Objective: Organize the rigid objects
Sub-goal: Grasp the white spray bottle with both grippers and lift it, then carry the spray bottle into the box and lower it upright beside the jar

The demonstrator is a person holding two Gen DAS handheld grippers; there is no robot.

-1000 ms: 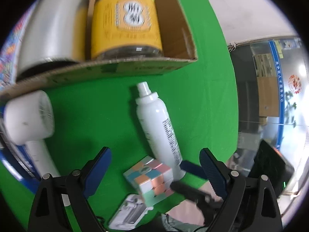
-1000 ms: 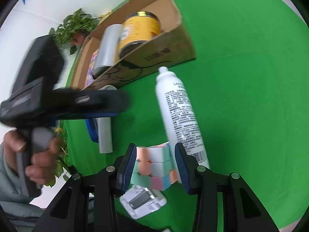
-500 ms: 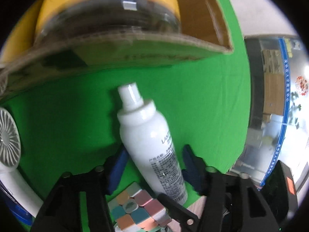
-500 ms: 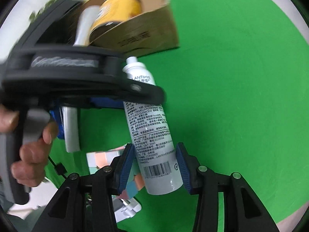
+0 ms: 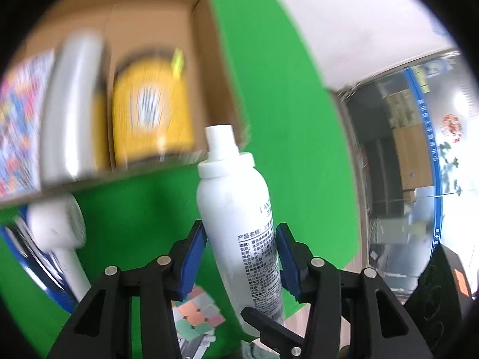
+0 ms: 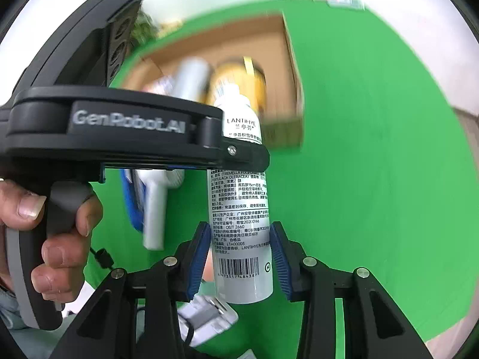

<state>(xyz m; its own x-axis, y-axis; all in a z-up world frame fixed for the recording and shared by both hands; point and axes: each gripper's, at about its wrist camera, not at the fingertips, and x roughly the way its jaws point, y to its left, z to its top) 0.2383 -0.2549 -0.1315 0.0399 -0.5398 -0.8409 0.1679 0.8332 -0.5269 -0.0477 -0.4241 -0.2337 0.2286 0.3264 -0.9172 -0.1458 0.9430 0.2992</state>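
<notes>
White spray bottle (image 5: 239, 227) is off the green table cover (image 5: 302, 155), held up in the air nozzle-end forward, between both my tools. My left gripper (image 5: 241, 257) has its blue pads pressed on the bottle's middle, jaws just closed in on it from wide; my right gripper (image 6: 239, 257) clamps the base end near the barcode, jaws closing a bit further, pads against the sides. In the right wrist view my left hand (image 6: 51, 239) wraps the left tool's handle, which crosses in front of the bottle. Past the nozzle sits the open cardboard box (image 5: 209, 68) on the cover, blurred, holding a yellow jar (image 5: 149, 113), a silver cylinder (image 5: 69, 113) beside it and something with a colourful print (image 5: 18, 125) at the far left. Below the box, a white handheld fan (image 5: 57, 227) lies on the cover. Under the grippers, a pastel puzzle cube (image 5: 197, 314) and a white clip-like item (image 6: 206, 317), partly hidden.
</notes>
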